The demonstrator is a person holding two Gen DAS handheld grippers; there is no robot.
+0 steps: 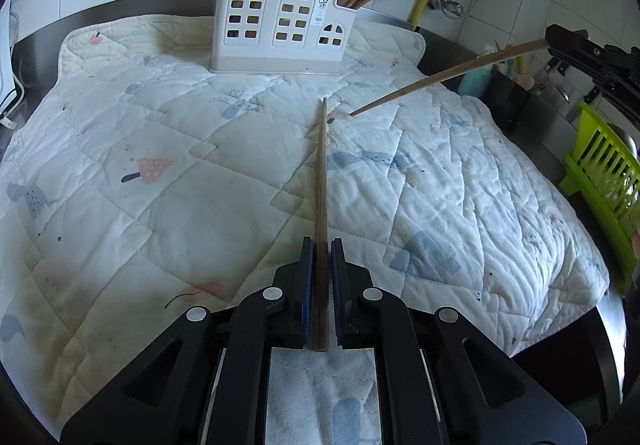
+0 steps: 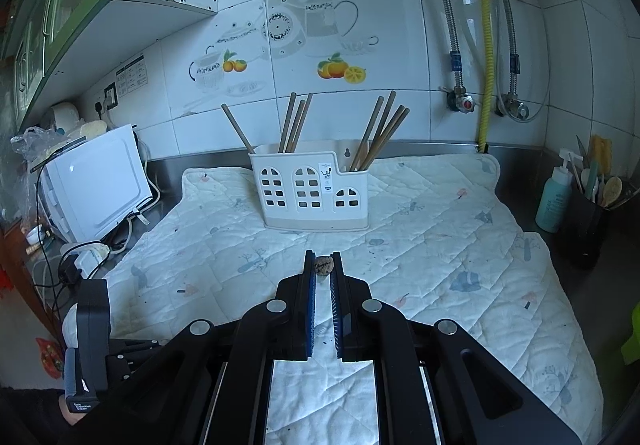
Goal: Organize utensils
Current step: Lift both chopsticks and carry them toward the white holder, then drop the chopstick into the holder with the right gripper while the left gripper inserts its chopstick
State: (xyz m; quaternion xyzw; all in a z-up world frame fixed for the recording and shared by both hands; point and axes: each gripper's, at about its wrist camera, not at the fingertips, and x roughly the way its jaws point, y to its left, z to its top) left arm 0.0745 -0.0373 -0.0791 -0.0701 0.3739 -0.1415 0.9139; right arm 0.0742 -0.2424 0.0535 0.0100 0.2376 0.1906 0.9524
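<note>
My left gripper (image 1: 321,245) is shut on a brown wooden chopstick (image 1: 321,173) that points forward over the quilted mat toward the white utensil holder (image 1: 280,29). My right gripper (image 2: 323,257) is shut on a second chopstick, seen end-on (image 2: 323,265) between its fingertips. In the left wrist view that chopstick (image 1: 448,73) slants down from the right gripper (image 1: 556,37) at the right edge, its tip near the first chopstick's tip. The holder (image 2: 312,185) stands at the mat's far side with several chopsticks upright in its compartments.
The quilted mat (image 2: 440,245) covers the counter. A white appliance (image 2: 96,181) with cables stands at the left. A teal bottle (image 2: 554,197) and a dark utensil cup (image 2: 588,229) stand at the right. A green rack (image 1: 604,181) is at the right edge.
</note>
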